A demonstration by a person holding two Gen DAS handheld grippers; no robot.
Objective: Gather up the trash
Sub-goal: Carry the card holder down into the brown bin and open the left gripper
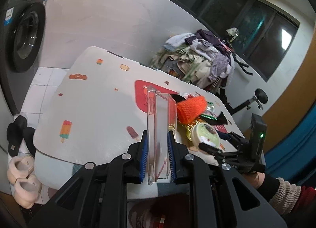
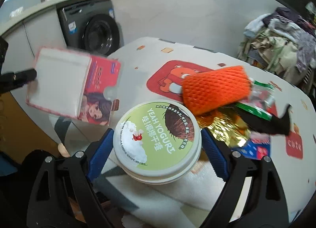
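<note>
- The left gripper (image 1: 157,154) had its jaws clamped on a clear plastic package (image 1: 160,129), held upright and edge-on above the tabletop (image 1: 94,109). In the right wrist view the same package (image 2: 75,87) showed a pink printed card and a white tray, hanging off the tabletop's left edge.
- The right gripper (image 2: 157,143) had its jaws spread wide around a yogurt tub (image 2: 158,139) with a green-and-white lid. The blue pads (image 2: 214,149) sat just beside the tub's rim on both sides; whether they pressed on it could not be told for sure, though the tub looked lifted clear of the surface.
- In the left wrist view the right gripper (image 1: 212,149) appeared at the tabletop's right edge, with the yogurt tub (image 1: 205,135) at its tips and a sleeve (image 1: 284,194) behind it.
- The rest of the trash lay piled just beyond the tub: an orange foam net (image 2: 215,89), a crumpled gold foil wrapper (image 2: 227,127), a green wrapper (image 2: 256,107), a black scrap (image 2: 270,123) and a blue-and-red packet (image 2: 254,149). The net and foil sat close behind the tub.
- A red bear print (image 2: 167,81) marked the tabletop under the pile.
- Round about stood a washing machine (image 2: 94,30), a heap of clothes (image 2: 280,44) and slippers (image 1: 21,180) on the floor.
</note>
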